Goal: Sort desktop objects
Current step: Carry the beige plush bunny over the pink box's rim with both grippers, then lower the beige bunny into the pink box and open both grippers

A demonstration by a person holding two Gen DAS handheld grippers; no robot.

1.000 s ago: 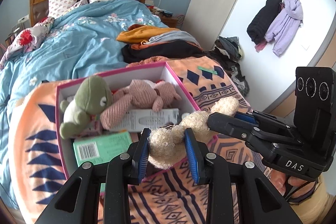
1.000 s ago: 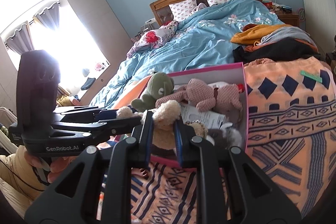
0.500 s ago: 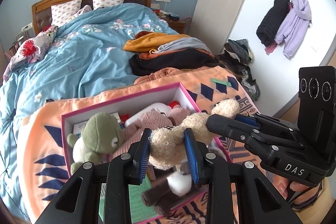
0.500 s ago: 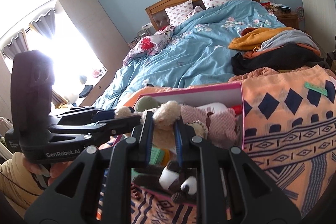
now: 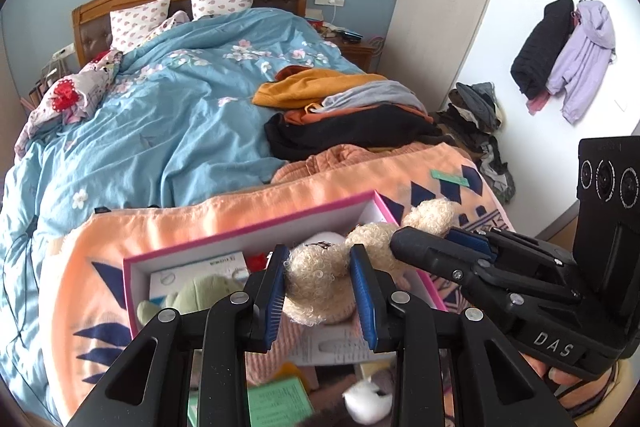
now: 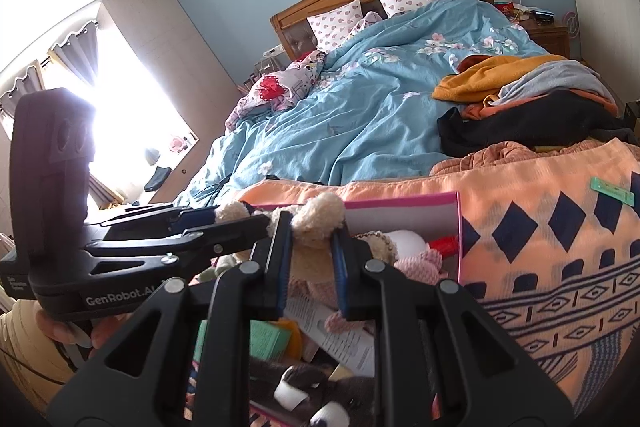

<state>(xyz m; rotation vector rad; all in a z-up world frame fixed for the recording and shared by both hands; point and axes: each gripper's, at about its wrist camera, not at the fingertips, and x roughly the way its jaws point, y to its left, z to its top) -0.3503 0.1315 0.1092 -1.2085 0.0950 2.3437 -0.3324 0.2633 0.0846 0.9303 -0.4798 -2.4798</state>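
Note:
A cream curly plush toy (image 5: pixel 320 291) hangs between both grippers above a pink-rimmed box (image 5: pixel 248 231). My left gripper (image 5: pixel 320 279) is shut on one end of the toy, blue pads pressing its fur. My right gripper (image 5: pixel 424 239) comes in from the right and is shut on the toy's other end. In the right wrist view the toy (image 6: pixel 320 215) bulges above the right gripper (image 6: pixel 310 239), and the left gripper (image 6: pixel 240 219) reaches in from the left. The box (image 6: pixel 400 211) holds a green frog plush (image 5: pixel 200 291), a pink knitted plush (image 6: pixel 420 259), a dark plush (image 6: pixel 328 399) and a leaflet (image 5: pixel 332 347).
The box lies on an orange patterned blanket (image 5: pixel 160 227) at the foot of a bed with a blue duvet (image 5: pixel 180 107). Folded clothes (image 5: pixel 352 115) are piled beyond the box. A small green tag (image 5: pixel 450 179) lies on the blanket. Coats (image 5: pixel 560 55) hang on the right wall.
Both grippers have carried the cream plush forward from the box's near edge to above its inside. The box and its contents have slid down in both views. Both grips are unchanged.

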